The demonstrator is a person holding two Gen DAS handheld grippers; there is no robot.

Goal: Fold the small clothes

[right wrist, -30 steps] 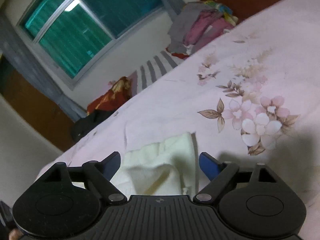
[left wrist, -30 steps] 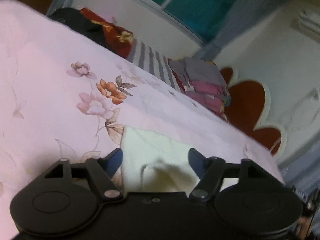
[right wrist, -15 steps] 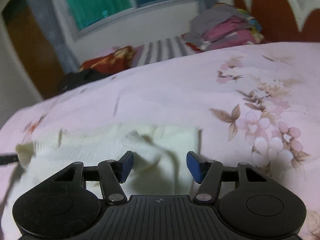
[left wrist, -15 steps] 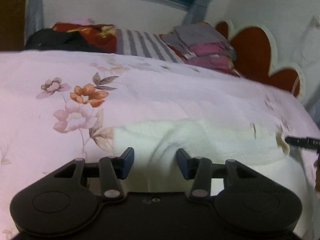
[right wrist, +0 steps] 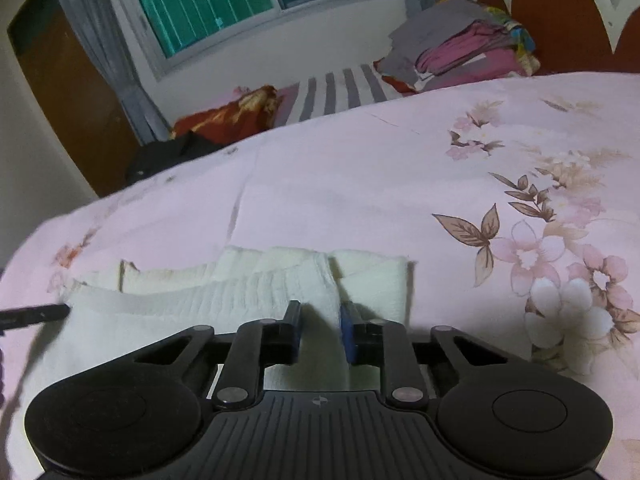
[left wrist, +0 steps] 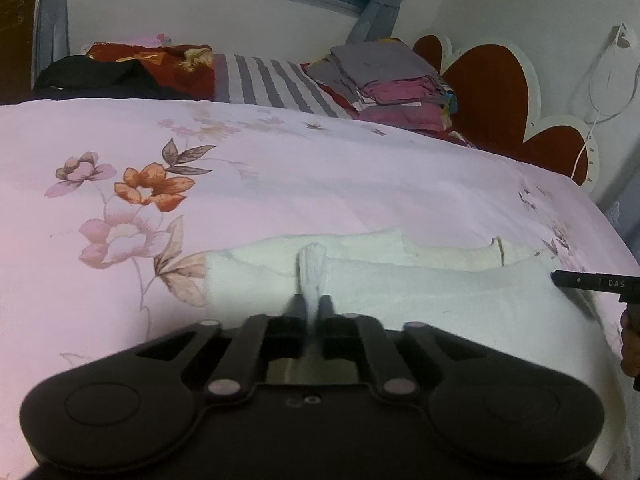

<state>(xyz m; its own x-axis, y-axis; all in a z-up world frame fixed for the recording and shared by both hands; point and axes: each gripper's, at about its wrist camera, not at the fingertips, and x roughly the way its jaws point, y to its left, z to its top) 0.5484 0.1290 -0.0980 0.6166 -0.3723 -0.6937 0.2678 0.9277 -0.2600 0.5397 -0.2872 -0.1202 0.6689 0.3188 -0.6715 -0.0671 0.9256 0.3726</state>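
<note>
A small cream-white knit garment [left wrist: 420,280] lies on the pink flowered bedsheet [left wrist: 280,184]. My left gripper [left wrist: 313,306] is shut on a pinched fold of the garment near its left end. In the right wrist view the same garment [right wrist: 224,292] is stretched out to the left, and my right gripper [right wrist: 320,312] is closed on a fold of it near its right end. The tip of the other gripper shows at the edge of each view, in the left wrist view [left wrist: 592,282] and in the right wrist view [right wrist: 32,314].
A pile of folded clothes [left wrist: 396,76] in grey and pink sits at the head of the bed by the red headboard [left wrist: 488,92]. A striped pillow [left wrist: 264,80], a red cloth [left wrist: 160,60] and a black item [left wrist: 92,76] lie along the far edge below the window.
Both grippers went from wide open around the garment to shut on folds of it. Both views levelled out, and the garment is now spread wide between the two grippers.
</note>
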